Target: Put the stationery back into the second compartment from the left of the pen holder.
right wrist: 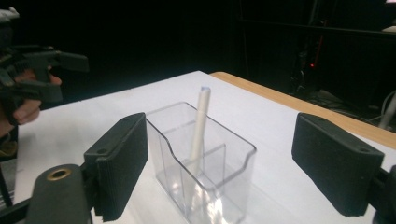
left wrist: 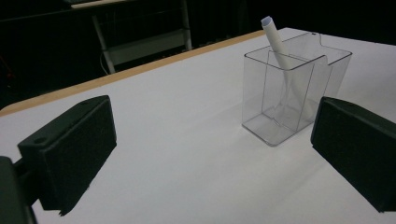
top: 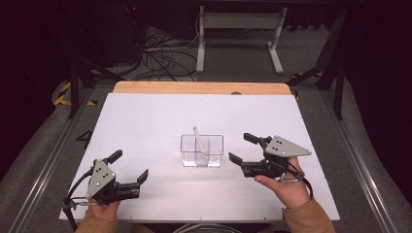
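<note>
**White pen standing in clear divided holder: handling and orientation**

Location: the clear holder (top: 202, 151) sits near the middle of the white table (top: 145, 121), between the two grippers. The white pen (top: 198, 140) stands inside it, in one of the divided compartments; which one is hard to tell through the clear walls.

Tools: right gripper (top: 244, 147) sits just beside the holder's right side, jaws wide apart, nothing between the pads. In the right gripper view the holder (right wrist: 201, 163) lies in the gap between the jaws, and whether the left-hand pad touches it cannot be told. Left gripper (top: 128, 166) rests near the front left of the table, well apart from the holder, jaws also apart and empty.

Handling (judgement): pen looks light, rigid and smooth, so likely slippery under hard pads. Best hold is on the exposed upper shaft (right wrist: 202, 105) above the rim. The holder looks like thin rigid plastic, light enough to slide or tip if nudged.

Orientation: the pen's long axis is near upright, leaning. The top end (left wrist: 267, 21), with a faint bluish tip, points up and tilts toward the far side of the table in the high view; the lower end rests on the holder floor.
</note>
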A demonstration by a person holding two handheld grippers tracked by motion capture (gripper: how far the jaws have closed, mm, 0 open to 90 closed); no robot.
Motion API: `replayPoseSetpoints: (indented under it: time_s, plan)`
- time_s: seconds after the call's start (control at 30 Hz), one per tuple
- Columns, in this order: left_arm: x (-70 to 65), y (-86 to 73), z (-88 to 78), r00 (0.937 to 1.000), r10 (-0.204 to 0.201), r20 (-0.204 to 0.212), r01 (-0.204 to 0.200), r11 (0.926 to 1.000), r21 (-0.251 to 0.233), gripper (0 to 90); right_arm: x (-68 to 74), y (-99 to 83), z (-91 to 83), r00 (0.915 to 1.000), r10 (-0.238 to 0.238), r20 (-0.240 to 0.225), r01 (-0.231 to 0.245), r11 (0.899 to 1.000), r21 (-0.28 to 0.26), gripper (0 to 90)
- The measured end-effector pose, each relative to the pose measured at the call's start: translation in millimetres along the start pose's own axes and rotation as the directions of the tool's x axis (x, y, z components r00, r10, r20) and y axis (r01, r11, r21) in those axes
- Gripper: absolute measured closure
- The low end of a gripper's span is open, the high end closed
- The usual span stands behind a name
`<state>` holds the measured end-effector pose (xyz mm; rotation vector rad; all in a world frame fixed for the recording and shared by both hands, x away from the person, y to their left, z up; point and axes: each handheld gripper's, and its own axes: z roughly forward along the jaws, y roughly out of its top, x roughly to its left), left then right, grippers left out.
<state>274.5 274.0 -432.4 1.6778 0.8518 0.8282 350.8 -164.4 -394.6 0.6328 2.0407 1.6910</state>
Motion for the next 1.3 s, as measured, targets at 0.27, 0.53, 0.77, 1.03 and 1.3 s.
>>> replayPoseSetpoints:
  time_s: [0.27, 0.53, 0.77, 1.03, 1.3]
  plan:
    - [-0.3, 0.2, 0.3, 1.0000, 0.009, 0.004, -0.009, 1.0000, 0.002, 0.9, -13.3, -28.1, -18.8, 0.9990, 0.034, 0.029, -0.034, 0.999, -0.011, 19.6]
    - [-1.2, -0.2, -0.6, 0.9998, 0.021, 0.005, -0.021, 0.9997, 0.008, 0.9, -20.7, -55.1, -36.5, 0.9974, 0.041, 0.059, -0.041, 0.999, -0.002, 20.7]
    - [-0.9, -5.3, -5.7, 0.9996, 0.028, 0.008, -0.028, 0.9994, 0.020, 0.8, -23.6, -81.1, -49.0, 0.9941, 0.046, 0.098, -0.048, 0.999, 0.018, 26.1]
    - [2.2, -12.7, -7.7, 0.9990, 0.043, -0.010, -0.043, 0.9978, 0.050, 0.8, -27.3, -99.0, -56.9, 0.9860, 0.067, 0.153, -0.075, 0.996, 0.047, 29.2]
    - [4.8, -15.4, -4.6, 1.0000, 0.006, -0.002, -0.006, 0.9989, 0.047, 0.8, -28.8, -95.2, -58.3, 0.9826, 0.023, 0.184, -0.042, 0.994, 0.102, 29.7]
